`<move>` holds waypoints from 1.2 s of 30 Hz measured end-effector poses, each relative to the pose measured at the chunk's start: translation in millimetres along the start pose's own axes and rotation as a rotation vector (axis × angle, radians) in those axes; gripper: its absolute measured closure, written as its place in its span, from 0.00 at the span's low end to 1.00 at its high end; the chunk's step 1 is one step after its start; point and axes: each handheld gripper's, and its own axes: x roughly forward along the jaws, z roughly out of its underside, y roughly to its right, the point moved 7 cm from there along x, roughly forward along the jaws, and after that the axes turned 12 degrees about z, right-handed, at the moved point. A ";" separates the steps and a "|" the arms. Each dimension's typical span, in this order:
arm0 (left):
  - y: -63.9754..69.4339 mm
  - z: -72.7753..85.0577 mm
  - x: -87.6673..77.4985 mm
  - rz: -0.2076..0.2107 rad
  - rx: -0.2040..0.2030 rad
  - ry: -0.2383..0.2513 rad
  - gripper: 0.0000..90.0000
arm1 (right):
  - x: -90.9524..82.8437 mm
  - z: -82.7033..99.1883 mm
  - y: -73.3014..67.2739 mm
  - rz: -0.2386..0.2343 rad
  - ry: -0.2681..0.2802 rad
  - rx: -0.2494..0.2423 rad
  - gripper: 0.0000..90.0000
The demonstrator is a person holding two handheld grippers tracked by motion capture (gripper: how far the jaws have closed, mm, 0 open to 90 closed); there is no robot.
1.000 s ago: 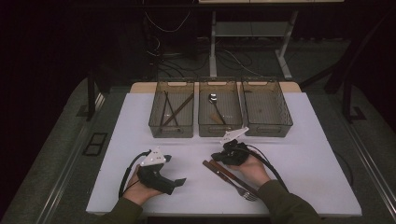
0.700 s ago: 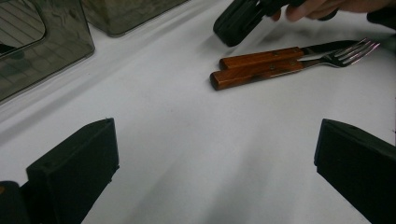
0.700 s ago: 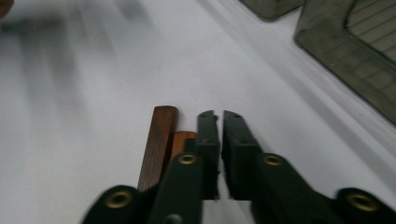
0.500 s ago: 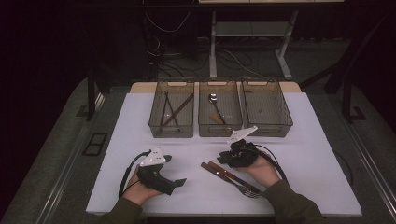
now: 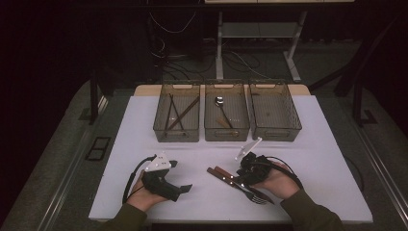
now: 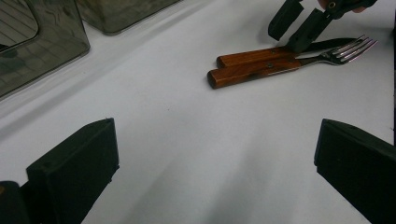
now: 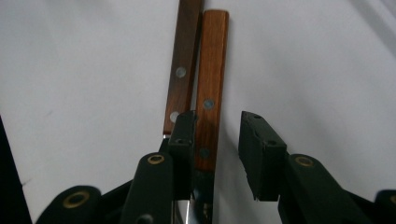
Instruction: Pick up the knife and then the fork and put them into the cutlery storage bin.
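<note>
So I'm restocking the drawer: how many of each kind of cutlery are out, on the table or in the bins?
Chopsticks: 3, in the left bin
Spoon: 1, in the middle bin
Fork: 1, on the table
Knife: 1, beside the fork
Total: 6

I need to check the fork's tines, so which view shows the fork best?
The left gripper view: the fork lies side-on, with its tines, neck and wooden handle all in sight. The high view shows it small, partly under the right tool. The right gripper view gives close wooden handles, but I cannot tell which is the fork's.
</note>
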 end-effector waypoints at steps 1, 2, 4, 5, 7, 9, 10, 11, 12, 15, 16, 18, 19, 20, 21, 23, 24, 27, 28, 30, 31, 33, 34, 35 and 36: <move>0.0 0.0 0.2 0.000 0.001 0.000 0.00 | -0.2 0.5 -0.2 -0.001 -0.014 -0.006 0.74; 0.0 0.0 0.3 0.000 0.001 0.000 0.00 | -0.1 0.7 -0.2 -0.002 -0.029 -0.014 0.74; 0.2 0.0 0.5 0.001 0.001 -0.001 0.00 | 1.0 0.9 -1.3 -0.003 -0.072 -0.027 0.75; 0.4 -0.1 0.4 0.002 0.002 -0.002 0.00 | 1.6 0.5 -1.8 -0.002 -0.089 -0.035 0.75; 0.6 -0.3 0.5 0.003 0.002 0.000 0.00 | 3.6 -0.8 -2.7 0.001 -0.122 -0.045 0.76; 0.4 0.0 0.7 0.003 0.002 -0.001 0.00 | 6.0 -2.8 -3.3 0.006 -0.146 -0.055 0.76; 0.3 0.2 1.0 0.004 0.002 -0.003 0.00 | 6.8 -3.8 -2.7 0.012 -0.157 -0.071 0.76; 0.2 0.4 1.1 0.005 0.005 -0.005 0.00 | 7.0 -4.9 -3.3 0.018 -0.175 -0.082 0.76; 0.3 0.4 1.1 0.006 0.005 -0.006 0.00 | 7.5 -6.0 -4.0 0.025 -0.193 -0.093 0.77; 0.5 0.1 1.1 0.006 0.007 -0.007 0.00 | 9.3 -10.1 -5.9 0.044 -0.263 -0.111 0.79; 0.6 0.2 1.1 0.006 0.007 -0.007 0.00 | 10.0 -11.5 -6.5 0.057 -0.284 -0.130 0.79; 0.6 0.5 1.2 0.007 0.006 -0.008 0.00 | 11.2 -13.7 -8.1 0.079 -0.320 -0.142 0.79; 0.7 0.7 1.4 0.009 0.005 -0.009 0.00 | 11.5 -14.5 -8.6 0.086 -0.333 -0.146 0.80; 0.9 0.8 1.8 0.010 0.003 -0.008 0.00 | 11.8 -15.1 -9.1 0.092 -0.342 -0.141 0.81; 1.0 1.0 1.9 0.010 0.003 -0.010 0.00 | 12.0 -15.5 -9.0 0.092 -0.348 -0.141 0.82; 1.1 1.1 2.2 0.010 0.004 -0.011 0.00 | 12.3 -16.0 -9.3 0.100 -0.356 -0.135 0.84; 1.2 1.0 2.4 0.010 0.004 -0.012 0.00 | 12.3 -16.1 -9.3 0.104 -0.361 -0.131 0.86; 1.4 1.2 2.8 0.011 0.004 -0.014 0.00 | 12.6 -16.8 -9.5 0.111 -0.373 -0.122 0.86; 1.6 1.2 2.9 0.012 0.005 -0.014 0.00 | 12.7 -17.0 -9.4 0.112 -0.374 -0.122 0.86; 1.6 1.2 2.9 0.012 0.005 -0.014 0.00 | 12.5 -16.8 -9.4 0.110 -0.372 -0.125 0.87; 1.5 1.2 2.9 0.013 0.004 -0.013 0.00 | 12.2 -16.5 -9.1 0.107 -0.368 -0.128 0.87; 1.4 1.2 3.0 0.016 0.002 -0.010 0.00 | 11.7 -15.6 -7.3 0.091 -0.351 -0.111 0.87; 1.4 1.4 3.0 0.018 0.002 -0.011 0.00 | 11.3 -15.0 -6.6 0.082 -0.340 -0.104 0.87; 1.4 1.5 2.9 0.021 0.003 -0.011 0.00 | 10.6 -14.3 -5.5 0.071 -0.329 -0.097 0.87; 1.3 1.4 2.6 0.022 0.003 -0.010 0.00 | 10.0 -13.5 -3.7 0.070 -0.320 -0.086 0.87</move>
